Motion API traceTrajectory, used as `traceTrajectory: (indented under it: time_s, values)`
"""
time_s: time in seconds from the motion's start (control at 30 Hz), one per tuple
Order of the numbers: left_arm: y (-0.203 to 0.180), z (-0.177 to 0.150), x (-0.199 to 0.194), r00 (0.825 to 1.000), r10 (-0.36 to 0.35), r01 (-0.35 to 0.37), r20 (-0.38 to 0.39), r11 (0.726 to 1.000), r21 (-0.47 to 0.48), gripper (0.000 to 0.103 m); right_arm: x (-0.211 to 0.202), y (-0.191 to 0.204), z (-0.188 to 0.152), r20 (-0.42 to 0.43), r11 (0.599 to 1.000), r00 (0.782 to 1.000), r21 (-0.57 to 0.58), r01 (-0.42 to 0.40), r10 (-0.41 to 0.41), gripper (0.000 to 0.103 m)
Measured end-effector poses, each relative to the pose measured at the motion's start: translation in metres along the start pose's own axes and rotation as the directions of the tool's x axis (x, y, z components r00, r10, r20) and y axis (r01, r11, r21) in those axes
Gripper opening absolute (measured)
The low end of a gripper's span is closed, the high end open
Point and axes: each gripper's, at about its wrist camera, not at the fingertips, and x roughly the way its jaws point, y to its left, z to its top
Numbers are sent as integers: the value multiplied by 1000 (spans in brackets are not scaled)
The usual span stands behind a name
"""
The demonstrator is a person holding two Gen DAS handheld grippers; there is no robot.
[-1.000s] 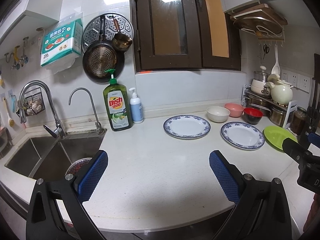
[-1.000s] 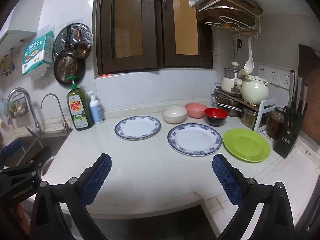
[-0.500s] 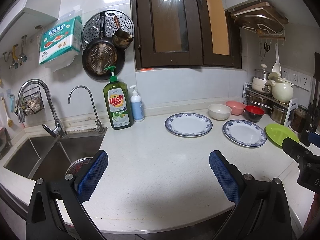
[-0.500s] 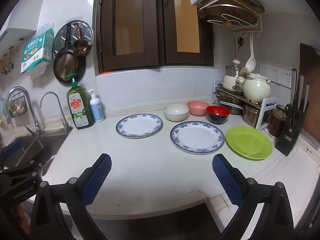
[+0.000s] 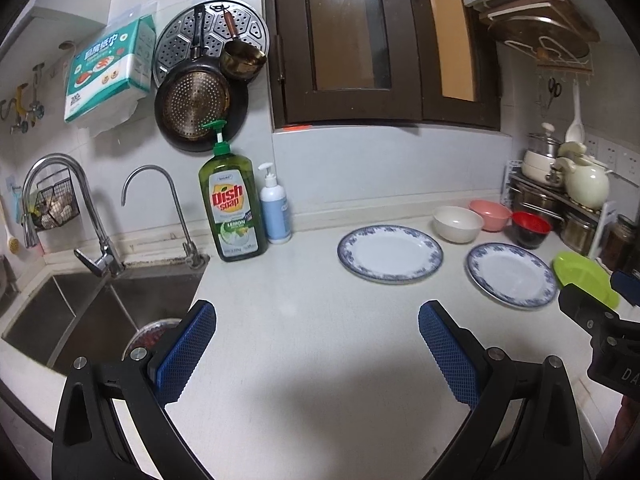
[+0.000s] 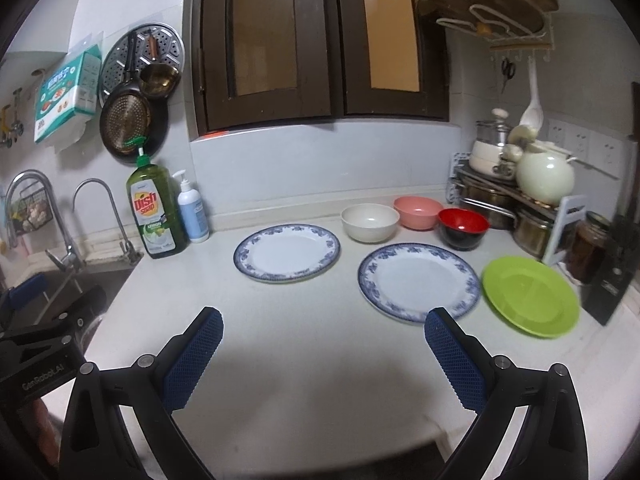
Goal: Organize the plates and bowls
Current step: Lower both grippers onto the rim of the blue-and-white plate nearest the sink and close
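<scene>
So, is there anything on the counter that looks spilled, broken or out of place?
Nothing stands out. The two blue-rimmed plates and the green plate lie flat and apart, and the white bowl, pink bowl and red bowl stand upright. No spill or crack shows.

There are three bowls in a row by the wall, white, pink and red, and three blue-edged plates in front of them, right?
Not quite: only two blue-rimmed white plates; the third is a plain lime-green plate, per the right wrist view. The round white bowl, pink bowl and red-and-black bowl are right.
</scene>
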Motion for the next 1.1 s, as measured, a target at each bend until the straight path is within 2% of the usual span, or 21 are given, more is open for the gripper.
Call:
traceTrajectory:
  time_s: [0.13,0.4,0.6,0.8,0.97,1.1]
  values:
    - [-10,18,39,999,12,-11,-33,1000,9,103,49,-9,23,-21,999,999,13,-32,32,102]
    - [-27,48,130,996,36,-34,-82,999,27,102,150,-19,61,-49,998,997,-32,-55,54,102]
    - [-33,68,194,992,36,-33,-121,999,25,100,212,-25,76,-101,997,992,8,-77,78,98]
    - [-42,82,250,992,9,2,-129,996,88,100,268,-23,84,-147,998,987,38,-55,60,94]
    - [-46,81,306,978,-39,60,-204,993,98,95,315,-25,83,-209,998,977,58,-23,35,89]
    - [-45,72,347,953,-82,105,-290,992,65,87,347,-27,75,-258,996,966,87,1,21,84]
